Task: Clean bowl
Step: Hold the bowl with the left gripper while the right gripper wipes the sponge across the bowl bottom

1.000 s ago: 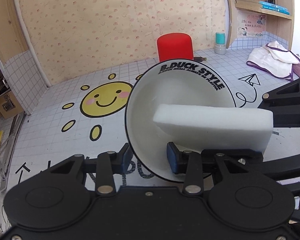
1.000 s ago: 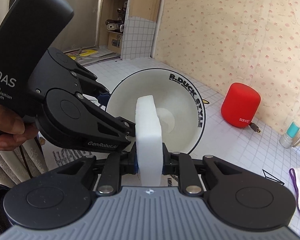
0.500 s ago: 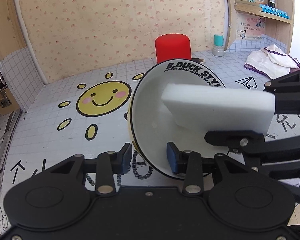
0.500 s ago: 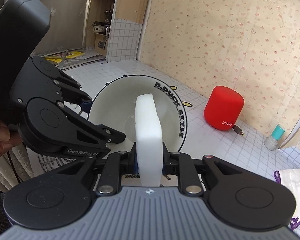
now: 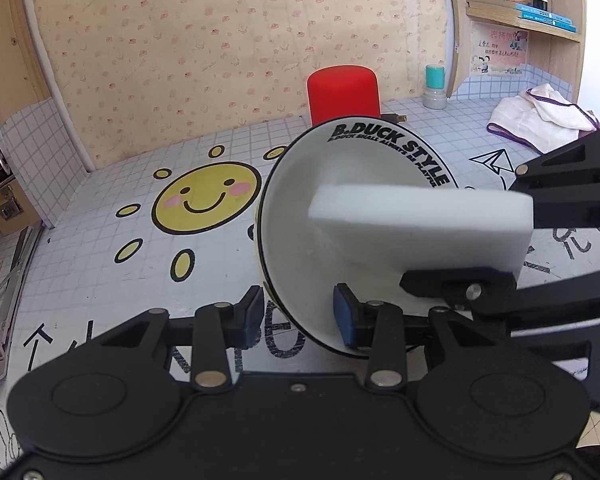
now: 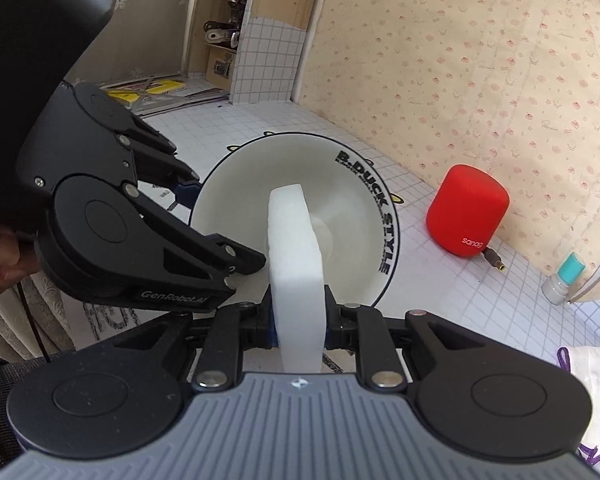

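Note:
A white bowl (image 5: 300, 216) with a black rim and "B.DUCK STYLE" lettering is tilted on its side, its opening facing right. My left gripper (image 5: 298, 316) is shut on the bowl's lower rim and holds it above the table. My right gripper (image 6: 298, 320) is shut on a white sponge block (image 6: 296, 272). The sponge's far end reaches inside the bowl (image 6: 352, 216). In the left wrist view the sponge (image 5: 420, 228) comes in from the right, with the right gripper behind it.
A red cylindrical speaker (image 5: 343, 94) stands behind the bowl near the wall. A small teal-capped bottle (image 5: 435, 87) and a white cloth (image 5: 540, 118) lie at the right. The table sheet (image 5: 140, 264) carries a yellow sun drawing (image 5: 207, 197). A shelf stands far left.
The sponge has shifted higher and rightward across the inside of the bowl, then pushed back in. The bowl has tilted slightly in the left gripper's hold.

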A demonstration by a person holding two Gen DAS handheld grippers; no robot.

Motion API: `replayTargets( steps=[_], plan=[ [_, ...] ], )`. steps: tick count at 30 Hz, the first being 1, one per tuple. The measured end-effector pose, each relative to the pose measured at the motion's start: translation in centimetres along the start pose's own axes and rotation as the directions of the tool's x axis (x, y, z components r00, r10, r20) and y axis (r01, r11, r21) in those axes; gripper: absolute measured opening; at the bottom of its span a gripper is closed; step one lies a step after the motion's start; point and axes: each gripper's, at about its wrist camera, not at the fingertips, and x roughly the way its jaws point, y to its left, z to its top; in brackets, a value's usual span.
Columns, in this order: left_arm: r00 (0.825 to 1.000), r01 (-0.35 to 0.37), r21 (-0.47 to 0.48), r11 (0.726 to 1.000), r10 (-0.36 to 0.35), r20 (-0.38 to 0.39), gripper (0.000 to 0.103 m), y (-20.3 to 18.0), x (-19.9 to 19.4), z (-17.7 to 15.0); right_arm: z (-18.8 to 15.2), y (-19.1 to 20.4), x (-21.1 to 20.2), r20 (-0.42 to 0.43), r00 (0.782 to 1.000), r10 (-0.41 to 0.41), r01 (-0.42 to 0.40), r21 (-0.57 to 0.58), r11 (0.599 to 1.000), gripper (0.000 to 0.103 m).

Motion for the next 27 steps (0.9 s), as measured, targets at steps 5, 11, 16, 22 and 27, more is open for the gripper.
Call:
replayTargets(
  steps=[5, 11, 16, 22, 27],
  plan=[
    [1.000, -0.001, -0.005, 1.000, 0.001, -0.001, 0.041, 0.1, 0.0, 0.0, 0.1, -0.5, -0.6, 0.032, 0.999, -0.022, 0.021, 0.020, 1.000, 0.021],
    [1.000, -0.004, -0.001, 1.000, 0.004, 0.004, 0.041, -0.3, 0.0, 0.3, -0.6, -0.3, 0.2, 0.008, 1.000, 0.010, -0.010, 0.043, 0.999, 0.021],
    [1.000, 0.009, -0.031, 0.999, -0.009, 0.013, 0.042, -0.3, 0.1, 0.2, -0.8, -0.3, 0.2, 0.010, 1.000, 0.010, -0.011, 0.063, 0.998, 0.021],
    [0.996, 0.093, -0.144, 0.985, -0.090, 0.028, 0.053, 0.8, 0.2, -0.4, -1.2, -1.0, -0.4, 0.022, 0.999, 0.027, -0.029, 0.091, 0.995, 0.021],
    [0.990, 0.138, -0.211, 0.968, -0.133, 0.038, 0.055, 1.3, 0.5, -0.5, -1.6, -1.3, -0.5, 0.027, 0.999, 0.032, -0.035, 0.109, 0.993, 0.021]
  ],
)
